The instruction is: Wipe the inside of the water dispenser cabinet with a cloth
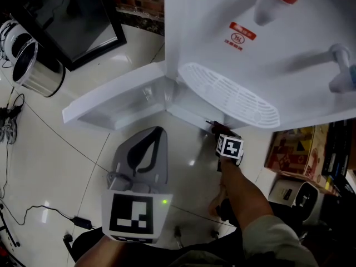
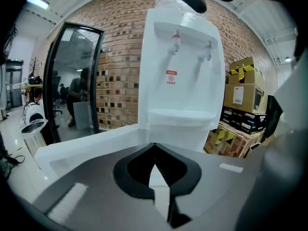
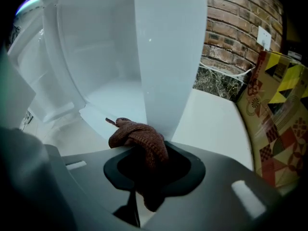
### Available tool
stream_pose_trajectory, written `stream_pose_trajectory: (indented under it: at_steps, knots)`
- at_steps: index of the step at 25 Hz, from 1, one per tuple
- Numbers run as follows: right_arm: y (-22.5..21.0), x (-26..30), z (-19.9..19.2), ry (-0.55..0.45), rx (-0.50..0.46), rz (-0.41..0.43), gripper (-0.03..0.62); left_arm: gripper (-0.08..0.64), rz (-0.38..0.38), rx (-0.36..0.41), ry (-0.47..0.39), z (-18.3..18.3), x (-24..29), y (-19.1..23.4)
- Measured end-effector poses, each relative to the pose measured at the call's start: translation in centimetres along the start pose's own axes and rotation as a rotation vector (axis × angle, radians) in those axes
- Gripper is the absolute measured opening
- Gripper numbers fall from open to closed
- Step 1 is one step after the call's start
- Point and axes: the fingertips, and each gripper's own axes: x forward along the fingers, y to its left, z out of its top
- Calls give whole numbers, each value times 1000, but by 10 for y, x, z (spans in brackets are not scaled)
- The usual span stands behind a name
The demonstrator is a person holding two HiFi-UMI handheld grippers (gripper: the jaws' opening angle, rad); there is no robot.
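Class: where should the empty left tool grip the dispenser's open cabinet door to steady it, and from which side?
Probably the cabinet door by its top edge near the free end, from above: it stands swung wide with its thin rim exposed. The left tool, now shut, must open first.

Head view comes in uneven: the white water dispenser (image 1: 267,43) blazes close to washed-out, the glossy floor (image 1: 50,143) throws soft glare patches, and the lower edge sinks into shadow. Left gripper view bends hard, the brick wall (image 2: 120,57) bowing, corners black, a ceiling light (image 2: 37,2) glowing top left, the left tool (image 2: 154,150) smeared out of focus up close. Right gripper view is dimmer, cool and even, the cloth (image 3: 142,143) a dark, fairly sharp lump.
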Motion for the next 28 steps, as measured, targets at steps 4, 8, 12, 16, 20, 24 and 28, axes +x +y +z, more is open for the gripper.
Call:
stream_pose_trajectory:
  at_steps: [4,8,12,16,20,24,28]
  knots:
    - [31,-26,14,-84,10,63,106,0,5,38,-19,7,3,4]
    - [92,-65,62,-283,7,227,106,0,13,54,-36,10,3,8]
    - [120,-114,123,-491,132,340,106,0,14,60,-42,9,-3,12]
    - [130,-158,172,-653,273,479,100,0,18,58,-57,15,-9,15]
    - [147,-162,193,-679,318,540,98,0,22,67,-64,14,-10,15]
    - [165,-119,177,-554,281,488,98,0,23,63,-48,7,-6,14]
    - [174,-70,160,-419,274,440,100,0,24,63,-47,8,0,18]
